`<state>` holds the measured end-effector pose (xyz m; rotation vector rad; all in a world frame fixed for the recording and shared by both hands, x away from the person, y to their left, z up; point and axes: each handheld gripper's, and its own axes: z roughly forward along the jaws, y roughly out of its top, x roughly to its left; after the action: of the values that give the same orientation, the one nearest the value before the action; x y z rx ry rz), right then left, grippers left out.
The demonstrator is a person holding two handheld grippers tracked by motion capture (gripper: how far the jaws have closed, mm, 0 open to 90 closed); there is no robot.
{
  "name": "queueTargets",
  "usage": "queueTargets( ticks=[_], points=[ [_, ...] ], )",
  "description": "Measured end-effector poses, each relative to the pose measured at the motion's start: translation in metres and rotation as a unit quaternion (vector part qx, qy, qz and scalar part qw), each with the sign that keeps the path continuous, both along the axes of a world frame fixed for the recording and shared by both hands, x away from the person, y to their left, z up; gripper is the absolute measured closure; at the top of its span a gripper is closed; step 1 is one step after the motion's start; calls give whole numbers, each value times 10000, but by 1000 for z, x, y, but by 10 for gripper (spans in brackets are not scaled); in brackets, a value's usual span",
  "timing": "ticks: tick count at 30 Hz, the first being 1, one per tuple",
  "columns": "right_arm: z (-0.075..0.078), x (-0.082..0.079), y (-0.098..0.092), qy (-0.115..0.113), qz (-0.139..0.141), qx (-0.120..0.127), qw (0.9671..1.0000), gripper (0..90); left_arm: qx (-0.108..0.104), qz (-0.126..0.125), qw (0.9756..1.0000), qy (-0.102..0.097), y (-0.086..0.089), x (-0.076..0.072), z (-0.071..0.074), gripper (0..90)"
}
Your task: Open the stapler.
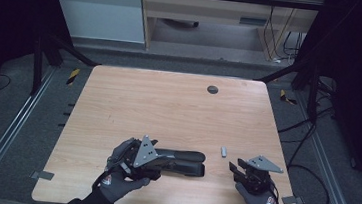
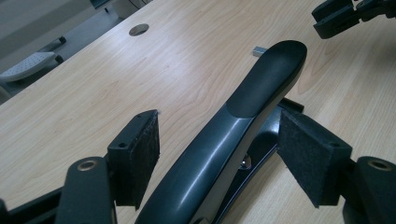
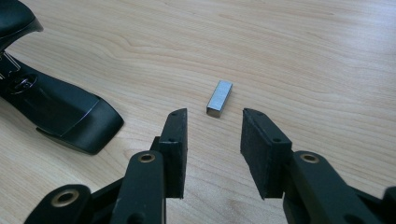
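- Left gripper [image 1: 198, 163] sitting at about 7 o'clock on the desk [image 1: 168, 106], gloved left hand [image 1: 122, 169] wrapped round it, pointing off toward 3 o'clock.
- Jaws spread wide either side of the black stapler [image 1: 183, 161], pads not pressing on it as far as the left gripper view goes; clear gap on the left pad [image 2: 140, 154], right pad [image 2: 308, 154] sitting just beside the stapler's base.
- Stapler lying flat on the desk near the front edge, long arm running toward 3 o'clock, top lever raised off the base at the far end.
- Small metal staple block [image 1: 224, 151] just past the stapler's tip, toward 5 o'clock on the desk, lying on its own, touching nothing.
- Right gripper [image 1: 234, 168] down at 5 o'clock, right hand [image 1: 257, 197] behind it, aimed toward the staple block.
- Jaws open, nothing between them; in the right gripper view the block [image 3: 219, 97] lying just ahead of the tips.
- Round dark grommet hole [image 1: 213, 89] way back around 1 o'clock.
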<state>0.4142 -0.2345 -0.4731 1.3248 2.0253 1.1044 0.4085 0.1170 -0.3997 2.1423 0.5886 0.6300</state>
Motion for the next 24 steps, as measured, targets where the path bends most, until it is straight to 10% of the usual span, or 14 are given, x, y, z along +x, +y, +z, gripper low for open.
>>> queueTargets(
  ticks=[24],
  points=[
    [0, -1, 3, 11, 71, 14, 10000, 651, 730, -398, 9964, -143, -29, 5, -4, 286]
  ],
)
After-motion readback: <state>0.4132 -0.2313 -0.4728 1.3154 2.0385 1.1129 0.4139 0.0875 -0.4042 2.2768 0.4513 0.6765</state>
